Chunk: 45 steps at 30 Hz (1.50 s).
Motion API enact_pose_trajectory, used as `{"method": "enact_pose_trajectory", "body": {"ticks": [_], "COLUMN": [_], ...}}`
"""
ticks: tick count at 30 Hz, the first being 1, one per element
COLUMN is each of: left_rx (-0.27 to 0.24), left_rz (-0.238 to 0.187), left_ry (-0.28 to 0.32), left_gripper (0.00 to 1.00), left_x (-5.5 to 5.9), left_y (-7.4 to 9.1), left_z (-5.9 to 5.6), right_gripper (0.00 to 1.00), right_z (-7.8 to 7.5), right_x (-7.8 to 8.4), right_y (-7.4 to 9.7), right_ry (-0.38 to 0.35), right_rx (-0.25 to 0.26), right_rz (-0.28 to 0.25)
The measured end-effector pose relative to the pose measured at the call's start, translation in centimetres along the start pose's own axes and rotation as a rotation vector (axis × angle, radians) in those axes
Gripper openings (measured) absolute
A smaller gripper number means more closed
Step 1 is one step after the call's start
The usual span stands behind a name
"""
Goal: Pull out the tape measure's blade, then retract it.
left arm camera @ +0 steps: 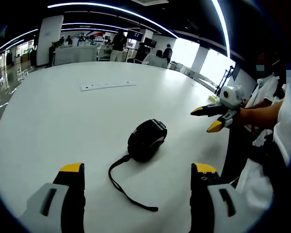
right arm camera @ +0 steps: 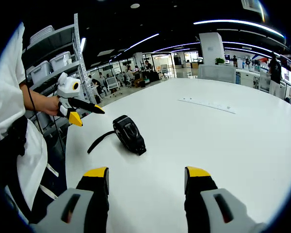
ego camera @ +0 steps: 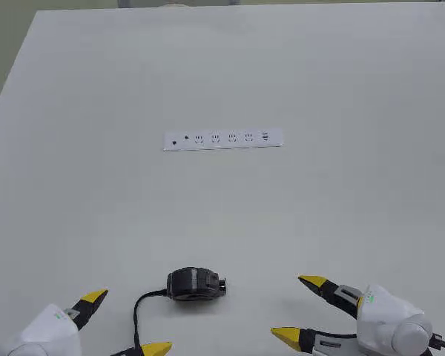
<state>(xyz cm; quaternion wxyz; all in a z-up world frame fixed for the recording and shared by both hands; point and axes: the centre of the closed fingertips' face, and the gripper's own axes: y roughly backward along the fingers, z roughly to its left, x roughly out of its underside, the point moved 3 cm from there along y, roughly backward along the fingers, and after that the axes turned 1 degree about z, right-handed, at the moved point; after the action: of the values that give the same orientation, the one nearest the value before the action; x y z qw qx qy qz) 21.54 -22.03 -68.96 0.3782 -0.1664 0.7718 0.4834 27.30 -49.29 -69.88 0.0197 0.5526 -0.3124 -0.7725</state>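
One black tape measure [ego camera: 195, 284] on the white desk [ego camera: 222, 215], blade in, one strap [ego camera: 136, 317] trailing left, lying between two grippers, left gripper [ego camera: 126, 322] jaws wide open and empty, right gripper [ego camera: 298, 308] jaws open too, one socket strip [ego camera: 222, 139] farther back

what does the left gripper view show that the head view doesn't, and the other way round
Left gripper view adds: the person's forearm holding the right gripper, people standing far behind, bright windows. Head view adds: the left gripper with its white body, the power strip with its sockets seen from above. Both share: the tape measure with its strap, the power strip, the white table, both grippers open.
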Motion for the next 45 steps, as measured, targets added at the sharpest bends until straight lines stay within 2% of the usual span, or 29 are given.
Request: {"method": "enact_pose_trajectory", "body": {"ticks": [6,12,23,30,45], "left_rx": [0.012,0.013,0.003,-0.007,-0.003], "left_rz": [0.003,0.002,0.004,0.013,0.009], "left_ry": [-0.006,0.003,0.008,0.016,0.013], "left_gripper": [0.9,0.9,0.9,0.9,0.92], "left_x": [0.4,0.9,1.7,2.1,1.6], "left_y": [1.1,2.3,3.8,4.3,4.4], "left_z": [-0.4,0.0,0.0,0.3,0.2], "right_gripper": [0.66,0.68,0.71,0.71,0.74], "right_z": [-0.1,0.0,0.5,0.3,0.3], "right_x": [0.4,0.7,1.7,1.9,2.1], "right_y": [1.5,2.6,4.4,5.1,6.1], "right_ry": [-0.008,-0.013,-0.03,-0.038,-0.046], "right_rx": [0.027,0.047,0.079,0.102,0.126], "right_rz": [0.003,0.009,0.021,0.016,0.014]}}
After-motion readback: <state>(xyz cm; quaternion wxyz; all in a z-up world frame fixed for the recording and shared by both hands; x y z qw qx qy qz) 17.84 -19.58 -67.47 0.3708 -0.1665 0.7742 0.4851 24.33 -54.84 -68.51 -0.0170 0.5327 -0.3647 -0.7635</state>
